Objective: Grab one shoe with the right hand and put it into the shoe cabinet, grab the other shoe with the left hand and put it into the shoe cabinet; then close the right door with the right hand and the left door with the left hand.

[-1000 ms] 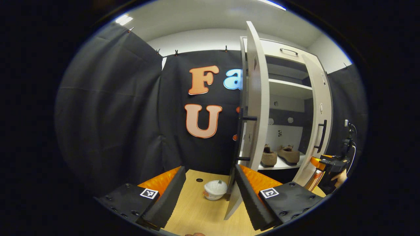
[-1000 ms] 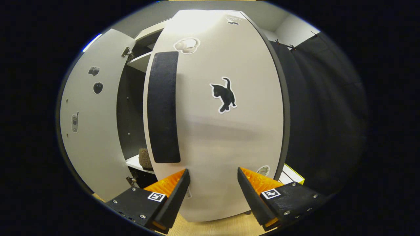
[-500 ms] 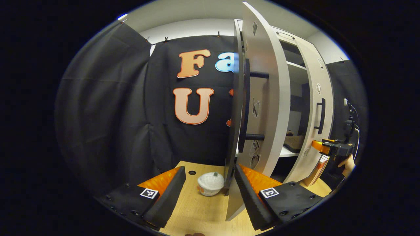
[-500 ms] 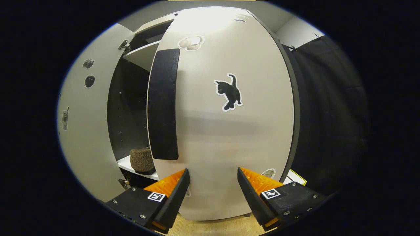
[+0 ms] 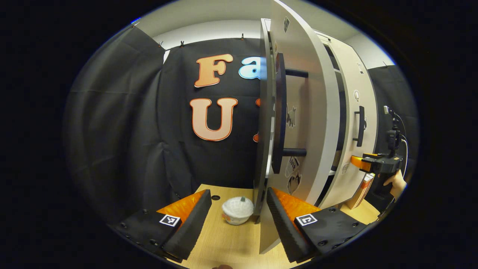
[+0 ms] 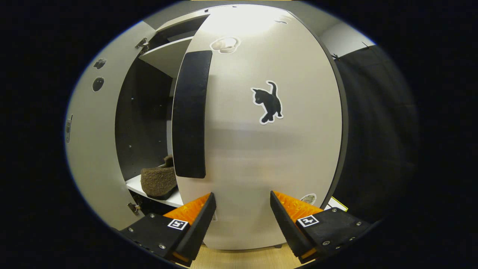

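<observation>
Both doors of the shoe cabinet (image 6: 164,63) are partly swung in but not shut. In the left gripper view, the left gripper (image 5: 235,220) sits low over the worktop (image 5: 227,243) with jaws spread, the left door (image 5: 298,123) edge-on just off its right finger. A small white bowl (image 5: 237,210) sits on the worktop between the fingers. Farther right, a hand (image 5: 396,184) holds the other gripper at the right door (image 5: 354,157). In the right gripper view, the right gripper (image 6: 242,220) has jaws spread wide, right up against the right door near its cat sticker (image 6: 269,102). One fuzzy brown shoe (image 6: 158,182) sits on the cabinet's lower shelf in the gap.
</observation>
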`<state>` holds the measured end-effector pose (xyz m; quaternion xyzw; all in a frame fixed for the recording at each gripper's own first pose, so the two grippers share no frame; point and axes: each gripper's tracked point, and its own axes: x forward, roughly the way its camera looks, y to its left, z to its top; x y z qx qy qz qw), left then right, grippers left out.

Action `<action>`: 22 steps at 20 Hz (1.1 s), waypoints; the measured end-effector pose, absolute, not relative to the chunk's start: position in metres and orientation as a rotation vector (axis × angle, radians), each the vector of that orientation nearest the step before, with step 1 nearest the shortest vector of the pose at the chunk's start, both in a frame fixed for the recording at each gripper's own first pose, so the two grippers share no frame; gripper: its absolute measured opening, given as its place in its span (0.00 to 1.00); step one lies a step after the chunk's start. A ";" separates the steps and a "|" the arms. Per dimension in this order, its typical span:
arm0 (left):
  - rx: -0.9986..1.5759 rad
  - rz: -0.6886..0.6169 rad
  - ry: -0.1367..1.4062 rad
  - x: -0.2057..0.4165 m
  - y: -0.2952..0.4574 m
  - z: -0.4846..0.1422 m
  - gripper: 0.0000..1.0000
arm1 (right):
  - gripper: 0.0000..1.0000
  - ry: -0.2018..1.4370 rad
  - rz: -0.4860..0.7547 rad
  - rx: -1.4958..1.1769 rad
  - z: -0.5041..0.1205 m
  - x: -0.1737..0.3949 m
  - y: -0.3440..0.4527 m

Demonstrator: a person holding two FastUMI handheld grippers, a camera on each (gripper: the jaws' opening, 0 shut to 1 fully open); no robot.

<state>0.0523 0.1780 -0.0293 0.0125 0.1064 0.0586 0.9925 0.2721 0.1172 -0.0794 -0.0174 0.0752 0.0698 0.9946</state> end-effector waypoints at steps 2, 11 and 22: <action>0.032 0.100 0.214 0.054 0.176 -0.029 0.96 | 0.91 0.149 0.133 -0.021 -0.075 0.270 0.116; -0.010 -0.014 0.216 0.066 0.122 -0.037 0.95 | 0.91 0.095 0.108 -0.022 -0.043 0.226 0.082; 0.012 -0.114 0.216 0.092 0.059 -0.045 0.95 | 0.91 0.033 0.088 -0.031 -0.013 0.196 0.042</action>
